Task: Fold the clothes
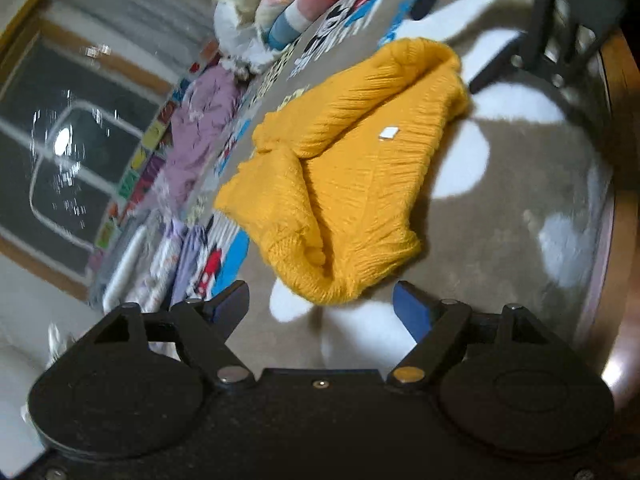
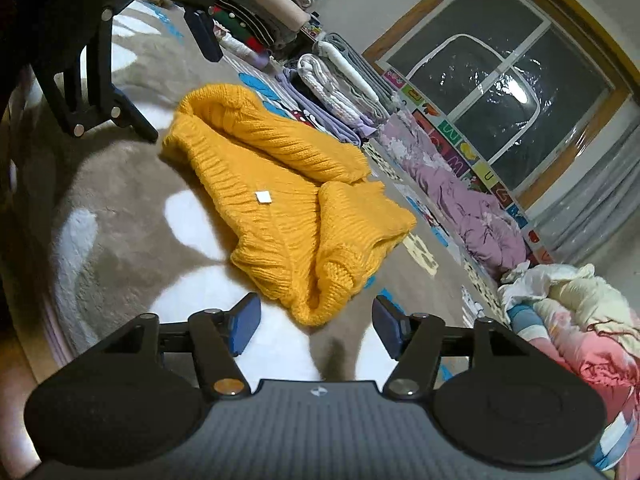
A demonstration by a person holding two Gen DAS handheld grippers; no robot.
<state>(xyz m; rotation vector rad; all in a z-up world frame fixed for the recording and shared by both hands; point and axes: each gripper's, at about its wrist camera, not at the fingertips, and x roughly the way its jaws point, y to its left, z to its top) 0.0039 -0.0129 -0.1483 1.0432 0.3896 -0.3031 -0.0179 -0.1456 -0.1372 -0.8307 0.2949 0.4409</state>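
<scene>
On the grey-and-white rug (image 2: 120, 208), a yellow knit sweater (image 2: 288, 200) lies partly folded, sleeves turned in over the body; a small white tag (image 2: 263, 197) sits on its upper face. Both grippers hang above the rug, apart from the cloth; the left gripper (image 1: 320, 304) has jaws spread wide and empty, the sweater's hem just ahead of the gap; the right gripper (image 2: 316, 320) likewise spread wide, holding nothing, the sweater's ribbed edge just ahead. Beyond the sweater: stacks of folded clothes (image 2: 344, 80), a crumpled lilac garment (image 2: 460, 200), a dark window (image 2: 500, 92) behind.
</scene>
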